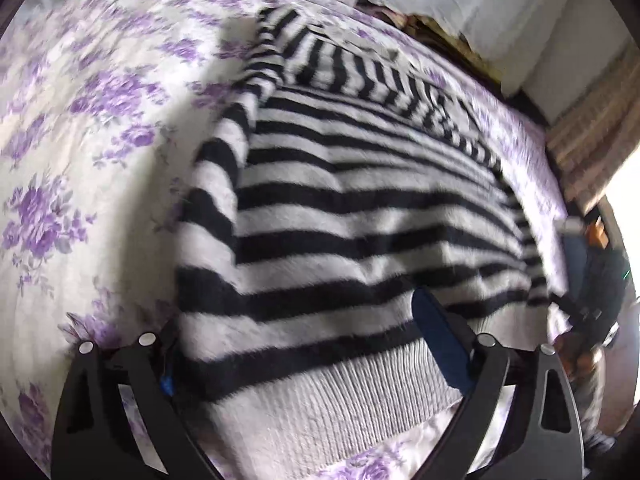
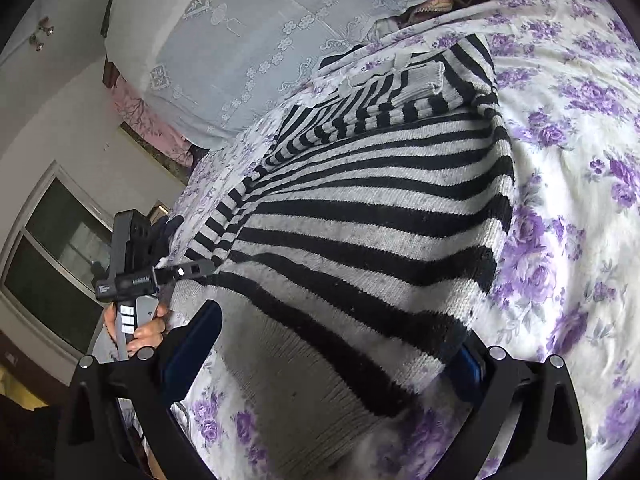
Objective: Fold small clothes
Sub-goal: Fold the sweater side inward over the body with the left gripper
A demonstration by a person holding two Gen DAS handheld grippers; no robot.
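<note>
The black-and-white striped sweater (image 1: 360, 216) lay flat on the floral bedsheet (image 1: 80, 140), sleeves folded toward twelve o'clock; the left gripper (image 1: 304, 344) and right gripper (image 2: 336, 344) both stood spread wide astride its ribbed hem (image 2: 288, 380), clamping nothing.

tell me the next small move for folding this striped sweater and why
Probably close both grippers on the hem. The striped sweater lies flat on the flowered bedsheet, sleeves already folded across. The left gripper and right gripper both straddle the ribbed hem with jaws wide, not yet pinching.
</note>
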